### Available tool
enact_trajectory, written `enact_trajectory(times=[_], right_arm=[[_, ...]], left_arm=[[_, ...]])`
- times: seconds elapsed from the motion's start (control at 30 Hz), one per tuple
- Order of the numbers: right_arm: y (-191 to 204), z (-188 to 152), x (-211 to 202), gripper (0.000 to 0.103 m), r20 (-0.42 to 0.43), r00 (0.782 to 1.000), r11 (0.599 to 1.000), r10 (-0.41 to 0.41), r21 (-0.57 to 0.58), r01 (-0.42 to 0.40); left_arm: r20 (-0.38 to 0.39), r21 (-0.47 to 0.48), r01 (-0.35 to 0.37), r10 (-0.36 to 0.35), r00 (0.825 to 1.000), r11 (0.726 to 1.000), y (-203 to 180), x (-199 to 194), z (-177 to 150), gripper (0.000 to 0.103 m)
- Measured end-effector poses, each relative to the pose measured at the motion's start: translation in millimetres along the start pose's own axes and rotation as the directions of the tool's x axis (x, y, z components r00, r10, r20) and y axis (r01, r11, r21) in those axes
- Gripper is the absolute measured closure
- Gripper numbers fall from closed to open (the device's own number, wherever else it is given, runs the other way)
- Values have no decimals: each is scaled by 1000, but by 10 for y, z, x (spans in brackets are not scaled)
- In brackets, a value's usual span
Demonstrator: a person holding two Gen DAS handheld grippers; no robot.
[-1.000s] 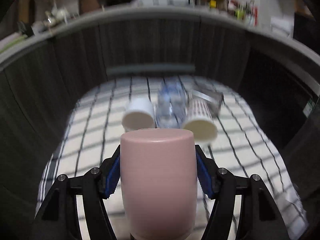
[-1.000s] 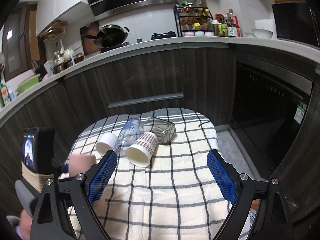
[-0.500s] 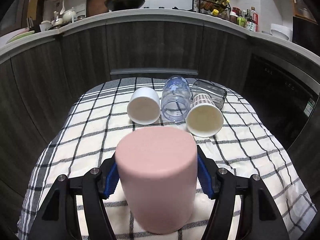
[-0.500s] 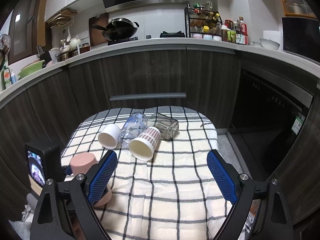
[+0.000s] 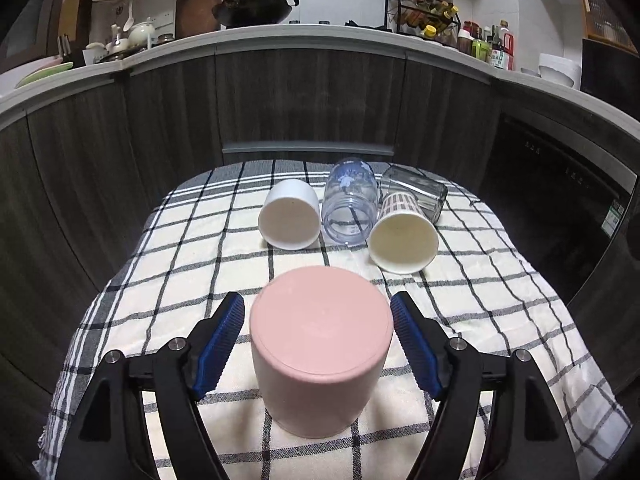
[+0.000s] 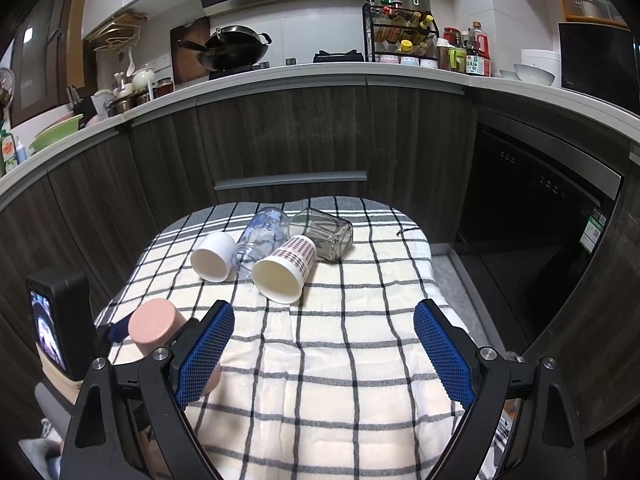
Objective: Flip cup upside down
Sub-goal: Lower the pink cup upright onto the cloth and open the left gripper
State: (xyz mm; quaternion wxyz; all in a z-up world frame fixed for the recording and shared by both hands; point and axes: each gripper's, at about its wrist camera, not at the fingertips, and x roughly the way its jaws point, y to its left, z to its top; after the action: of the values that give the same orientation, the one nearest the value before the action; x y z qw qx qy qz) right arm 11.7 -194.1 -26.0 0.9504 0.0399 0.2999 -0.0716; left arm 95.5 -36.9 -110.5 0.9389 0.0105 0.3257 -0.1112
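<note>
A pink cup (image 5: pixel 320 352) stands upside down on the checked cloth (image 5: pixel 500 320), base up. My left gripper (image 5: pixel 318 336) is open around it, its blue pads (image 5: pixel 218 344) a little off the cup's sides. In the right wrist view the pink cup (image 6: pixel 154 326) stands at the left with the left gripper about it. My right gripper (image 6: pixel 324 354) is open and empty above the near middle of the cloth (image 6: pixel 360 360).
Lying on their sides at the far end of the cloth: a white cup (image 5: pixel 290 220), a clear plastic bottle (image 5: pixel 350 210), a patterned paper cup (image 5: pixel 402 236) and a glass jar (image 5: pixel 420 194). Dark cabinets (image 5: pixel 308 104) stand behind. The cloth's edges drop off left and right.
The left gripper has set the pink cup down on the cloth and opened, its pads now off the cup's sides. The right gripper has stayed open and nearly still.
</note>
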Motion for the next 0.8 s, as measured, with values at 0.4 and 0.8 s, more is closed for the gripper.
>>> enact_trajectory(times=[0.4, 0.8], right_arm=[[139, 15, -219, 12, 52, 999, 1000, 11, -26, -10], [228, -11, -328, 11, 74, 997, 999, 28, -27, -27]], left_arm=[[27, -11, -3, 3, 1000, 1000, 122, -514, 120, 21], [90, -53, -43, 48, 995, 998, 249, -1007, 103, 19]])
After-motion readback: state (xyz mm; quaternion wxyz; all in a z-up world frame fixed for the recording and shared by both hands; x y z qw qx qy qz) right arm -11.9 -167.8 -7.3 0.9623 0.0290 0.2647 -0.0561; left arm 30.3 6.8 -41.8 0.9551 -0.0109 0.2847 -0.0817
